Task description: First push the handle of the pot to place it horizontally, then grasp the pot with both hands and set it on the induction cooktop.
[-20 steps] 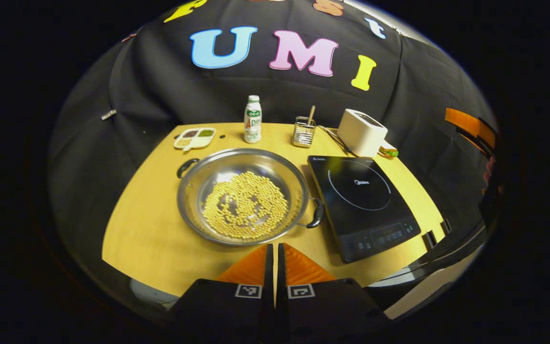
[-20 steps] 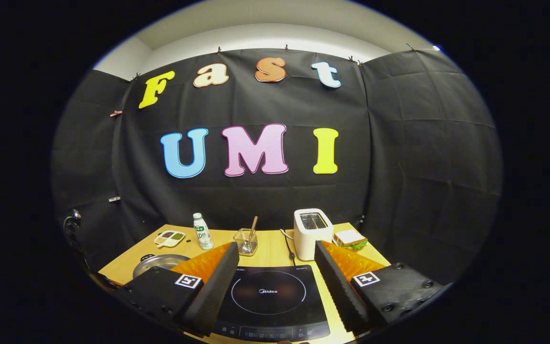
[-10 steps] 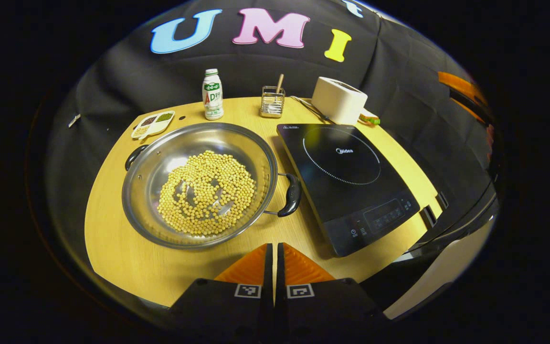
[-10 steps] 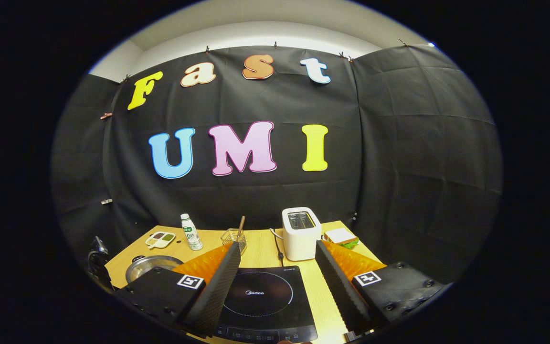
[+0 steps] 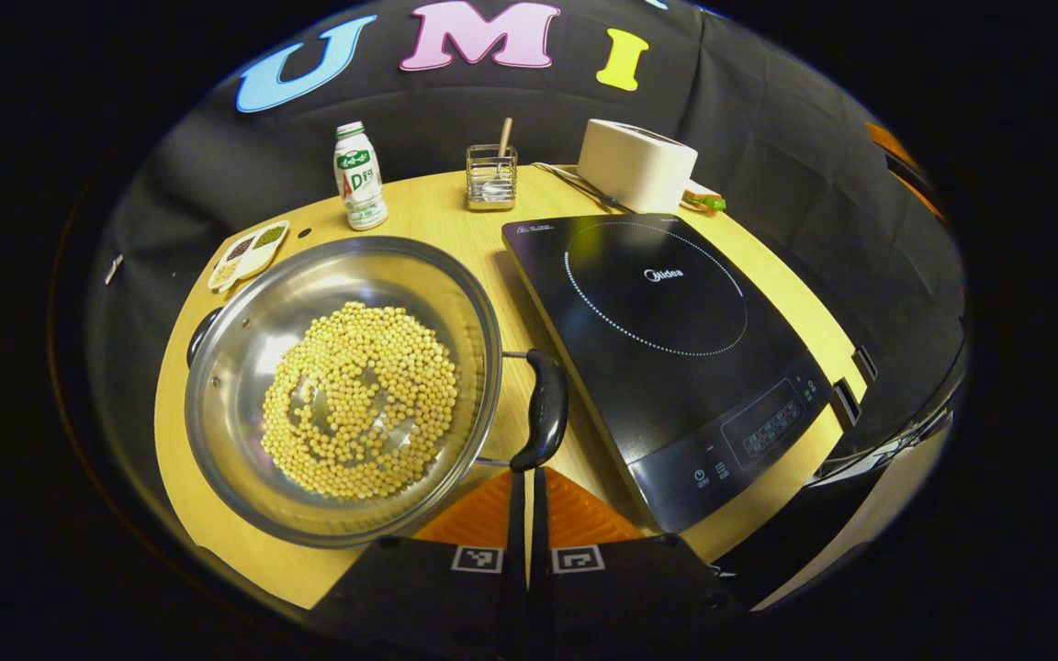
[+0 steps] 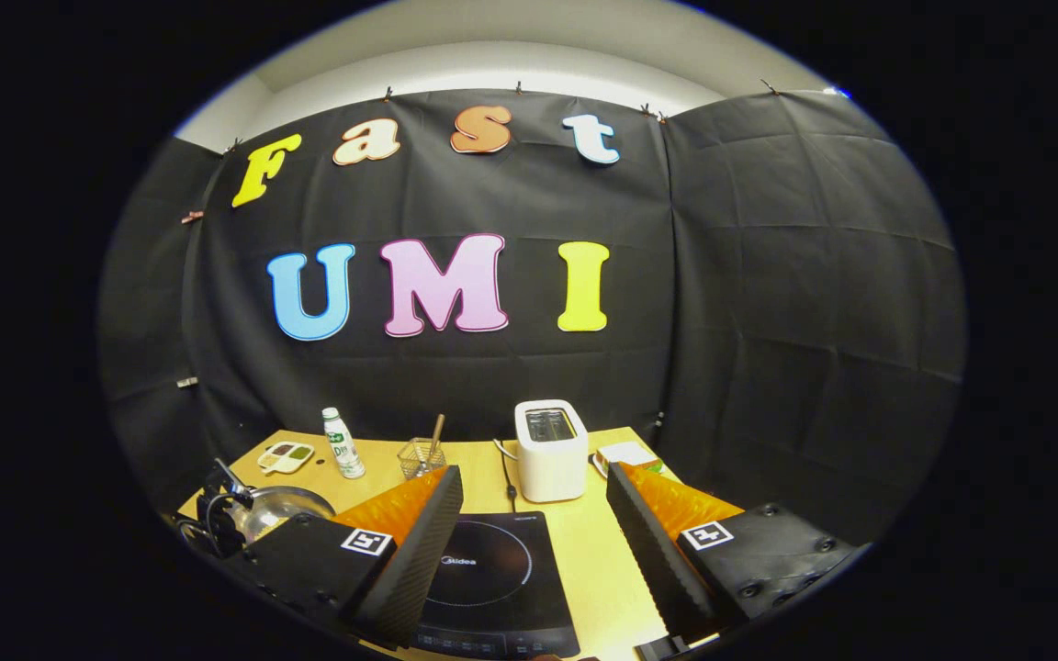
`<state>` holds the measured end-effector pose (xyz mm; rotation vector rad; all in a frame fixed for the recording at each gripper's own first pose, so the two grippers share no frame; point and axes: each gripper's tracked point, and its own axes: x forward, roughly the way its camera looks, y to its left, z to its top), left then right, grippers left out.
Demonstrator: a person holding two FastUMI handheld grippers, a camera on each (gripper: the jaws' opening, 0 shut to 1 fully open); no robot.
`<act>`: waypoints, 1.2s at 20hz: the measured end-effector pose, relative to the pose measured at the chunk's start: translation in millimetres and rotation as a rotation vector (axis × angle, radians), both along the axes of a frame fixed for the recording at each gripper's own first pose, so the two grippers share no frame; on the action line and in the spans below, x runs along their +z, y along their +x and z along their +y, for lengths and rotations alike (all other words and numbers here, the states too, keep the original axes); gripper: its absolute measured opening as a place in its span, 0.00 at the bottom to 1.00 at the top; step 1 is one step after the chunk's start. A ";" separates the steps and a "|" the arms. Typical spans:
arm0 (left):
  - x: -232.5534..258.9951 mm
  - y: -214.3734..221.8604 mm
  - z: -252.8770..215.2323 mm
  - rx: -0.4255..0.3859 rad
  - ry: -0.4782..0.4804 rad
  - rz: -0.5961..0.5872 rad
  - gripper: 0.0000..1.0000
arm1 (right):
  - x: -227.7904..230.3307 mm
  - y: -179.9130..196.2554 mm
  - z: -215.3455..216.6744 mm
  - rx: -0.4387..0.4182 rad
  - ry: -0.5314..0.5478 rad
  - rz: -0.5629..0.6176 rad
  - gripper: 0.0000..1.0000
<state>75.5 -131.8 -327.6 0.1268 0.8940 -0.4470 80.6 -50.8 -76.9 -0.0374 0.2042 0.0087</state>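
In the left gripper view, the left gripper [image 5: 529,477] is seen clenched, its two orange fingers pressed flat together with nothing between them. The tips are pointed at the lower end of the near handle [image 5: 543,408], touching it or just short of it; contact cannot be told. That black handle is joined to the pot [image 5: 244,340], a wide steel pan resting on the wooden table [image 5: 437,207], left of the cooktop [image 5: 658,340] and just beside it, not on it. The handle is found in the narrow gap between the pot's rim and the cooktop's edge. A heap of yellow beans [image 5: 359,399] is spread over the pot's bottom, and the far handle [image 5: 200,329] is glimpsed at the opposite rim. Farther back, a bottle [image 5: 359,176], a wire holder [image 5: 491,177], a toaster [image 5: 636,165] and a small divided dish [image 5: 249,254] are lined up along the table's far side.

In the right gripper view, the right gripper [image 6: 534,477] is held released, fingers spread wide and level above the cooktop [image 6: 483,574], aimed at the back wall. The pot [image 6: 276,508] is caught at lower left.
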 end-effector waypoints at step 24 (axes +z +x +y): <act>-3.1 97.1 -36.4 0.012 -0.053 -0.034 0.05 | 0.7 -1.1 -21.9 -0.060 -0.026 0.015 0.98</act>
